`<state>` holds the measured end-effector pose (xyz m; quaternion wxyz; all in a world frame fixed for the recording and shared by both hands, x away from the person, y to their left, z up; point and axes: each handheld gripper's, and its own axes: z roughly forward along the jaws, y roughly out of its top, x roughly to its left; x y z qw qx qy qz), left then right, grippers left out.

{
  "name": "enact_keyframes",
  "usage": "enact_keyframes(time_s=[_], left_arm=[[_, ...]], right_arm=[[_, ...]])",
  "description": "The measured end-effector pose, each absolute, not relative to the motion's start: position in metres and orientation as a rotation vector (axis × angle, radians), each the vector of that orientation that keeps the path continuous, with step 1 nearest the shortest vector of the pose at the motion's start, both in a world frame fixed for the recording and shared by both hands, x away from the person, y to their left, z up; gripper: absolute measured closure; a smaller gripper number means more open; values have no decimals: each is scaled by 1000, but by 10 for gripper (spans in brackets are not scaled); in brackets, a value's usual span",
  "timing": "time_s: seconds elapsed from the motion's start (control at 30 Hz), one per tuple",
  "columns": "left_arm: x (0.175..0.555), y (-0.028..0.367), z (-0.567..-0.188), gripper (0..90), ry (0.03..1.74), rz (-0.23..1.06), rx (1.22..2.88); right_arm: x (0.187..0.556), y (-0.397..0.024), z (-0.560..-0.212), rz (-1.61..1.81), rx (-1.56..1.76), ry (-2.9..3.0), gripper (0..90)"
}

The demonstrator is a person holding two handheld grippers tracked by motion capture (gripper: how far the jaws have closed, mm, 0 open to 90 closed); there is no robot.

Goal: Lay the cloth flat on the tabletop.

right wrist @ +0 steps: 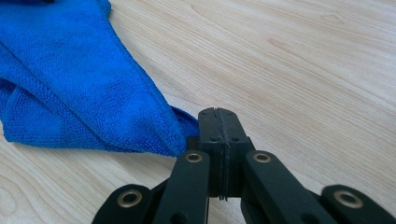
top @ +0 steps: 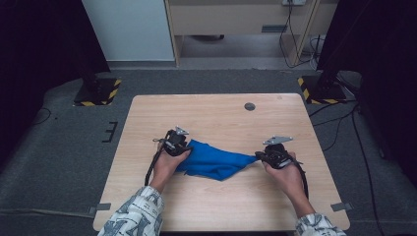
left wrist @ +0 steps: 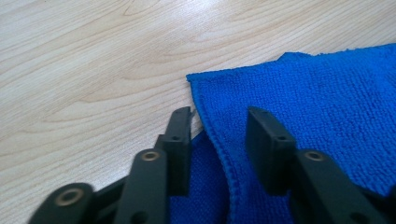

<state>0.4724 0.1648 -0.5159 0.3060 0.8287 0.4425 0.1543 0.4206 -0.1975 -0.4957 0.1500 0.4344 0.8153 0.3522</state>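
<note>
The right tongs [right wrist: 219, 116] pinch a corner of the blue cloth [top: 214, 161] mid-bench [top: 216, 110], while the left tongs [left wrist: 219, 135] gape around its edge.

A bright blue microfibre cloth [top: 215, 161] lies rumpled and partly folded on the near half of the light wooden table [top: 216, 114], one corner drawn out to a point.

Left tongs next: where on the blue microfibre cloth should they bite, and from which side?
Probably the hemmed corner of the blue microfibre cloth, approached from its outer end. In the left gripper view the open left tongs already straddle that raised hem; the right tongs pinch the opposite corner.
</note>
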Motion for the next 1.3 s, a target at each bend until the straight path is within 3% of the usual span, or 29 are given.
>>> enact_keyframes(time_s=[0.2, 0.3, 0.73, 1.0, 1.3], left_arm=[[471, 161, -516, 826, 1154, 397, 2214], [470, 161, -513, 877, 1144, 408, 2199], [449, 175, -477, 887, 1096, 551, 2043], [446, 186, -474, 887, 1121, 604, 1990], [447, 201, -476, 887, 1172, 620, 1966]], right_arm=[[421, -198, -495, 1015, 1253, 2338, 900], [421, -198, -495, 1016, 1254, 2342, 900], [425, -200, -500, 995, 1287, 2341, 890], [426, -202, -496, 1034, 1333, 2272, 679], [427, -207, -494, 1066, 1340, 2242, 666]])
